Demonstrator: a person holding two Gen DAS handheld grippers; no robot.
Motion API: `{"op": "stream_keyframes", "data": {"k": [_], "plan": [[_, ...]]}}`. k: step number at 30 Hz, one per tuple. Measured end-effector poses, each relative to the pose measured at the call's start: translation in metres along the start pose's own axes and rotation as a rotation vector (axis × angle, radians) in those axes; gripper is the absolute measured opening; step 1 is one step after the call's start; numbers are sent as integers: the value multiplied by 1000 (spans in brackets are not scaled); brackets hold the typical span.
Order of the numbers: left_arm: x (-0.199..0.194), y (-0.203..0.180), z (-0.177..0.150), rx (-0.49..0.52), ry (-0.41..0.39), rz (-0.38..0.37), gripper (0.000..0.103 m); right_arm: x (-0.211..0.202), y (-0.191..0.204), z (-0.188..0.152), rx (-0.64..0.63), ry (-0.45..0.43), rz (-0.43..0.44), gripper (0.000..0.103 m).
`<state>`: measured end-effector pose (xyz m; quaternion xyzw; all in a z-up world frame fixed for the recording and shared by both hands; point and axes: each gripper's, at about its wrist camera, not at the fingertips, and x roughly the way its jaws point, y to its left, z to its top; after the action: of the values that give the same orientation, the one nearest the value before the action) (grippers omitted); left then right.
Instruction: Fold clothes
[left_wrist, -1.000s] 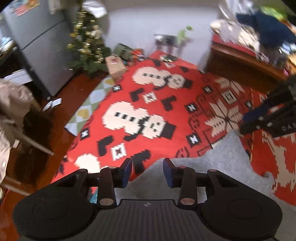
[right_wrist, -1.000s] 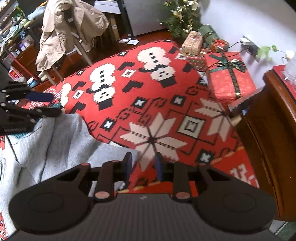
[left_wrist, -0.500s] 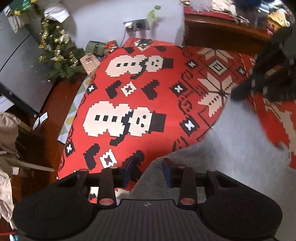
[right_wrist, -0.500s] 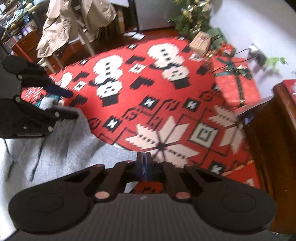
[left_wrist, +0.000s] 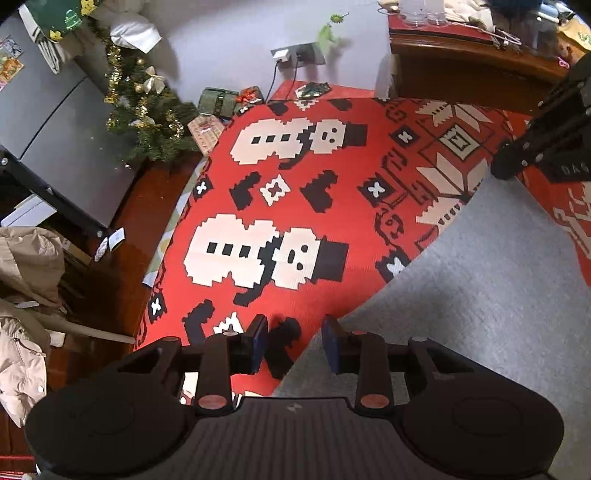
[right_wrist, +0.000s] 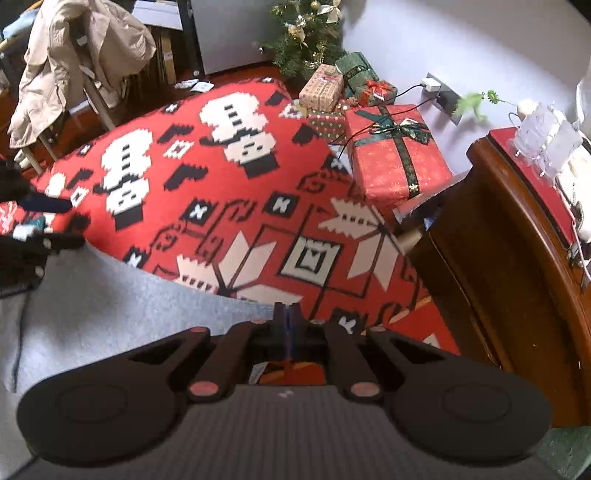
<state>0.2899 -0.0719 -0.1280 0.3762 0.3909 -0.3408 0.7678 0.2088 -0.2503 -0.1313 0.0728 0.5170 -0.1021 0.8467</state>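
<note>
Your right gripper (right_wrist: 286, 314) has just snapped closed: a second ago its jaws stood apart over the far edge of the grey garment (right_wrist: 110, 306), now they're pressed together right at that edge. Looks like a pinch on the cloth, but I can't confirm it. The blue pads meet with no fabric visibly between them, and the edge runs under the fingers out of sight. Nothing has lifted off the blanket yet.

Your left gripper (left_wrist: 294, 343) has dropped toward the garment's (left_wrist: 480, 288) left edge and rolled a bit. Its jaws have narrowed slightly but are spread, no grip. The left finger (left_wrist: 257, 341) sits over the red snowman blanket (left_wrist: 266, 206), the right one over grey cloth, so the edge runs through the gap. Close there and you'd have both far corners for the fold, I'd judge.

The garment lies flat on the blanket, near side of both views.

Hard to make out:
- The garment's near half is cut off by the gripper bodies in both views; can't tell what kind of garment it is.
- A dark cord or seam line (right_wrist: 20, 332) on the cloth at far left of the right view, unclear which.
- Each gripper shows in the other's view only partly, cropped at the frame edge.
</note>
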Motion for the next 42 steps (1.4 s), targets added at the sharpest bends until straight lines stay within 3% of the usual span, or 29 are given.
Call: {"op": "stream_keyframes", "data": {"k": [7, 10, 18, 23, 28, 40, 42], "plan": [[-25, -1, 2, -100, -38, 9, 33, -20, -20, -1, 88, -78, 44, 16], [-41, -8, -1, -141, -52, -3, 33, -37, -35, -8, 136, -77, 59, 18], [-70, -42, -20, -274, -9, -94, 33, -64, -21, -72, 199, 39, 196, 18], [-77, -67, -35, -304, 41, -125, 33, -66, -8, -99, 313, 77, 271, 18], [-85, -78, -43, -323, 63, -133, 33, -57, 0, -106, 375, 97, 264, 20], [-94, -71, -63, -389, 90, -131, 37, -48, 57, -89, 98, 109, 143, 18], [-95, -69, -66, -397, 91, -134, 37, -48, 63, -87, 68, 111, 130, 5]]}}
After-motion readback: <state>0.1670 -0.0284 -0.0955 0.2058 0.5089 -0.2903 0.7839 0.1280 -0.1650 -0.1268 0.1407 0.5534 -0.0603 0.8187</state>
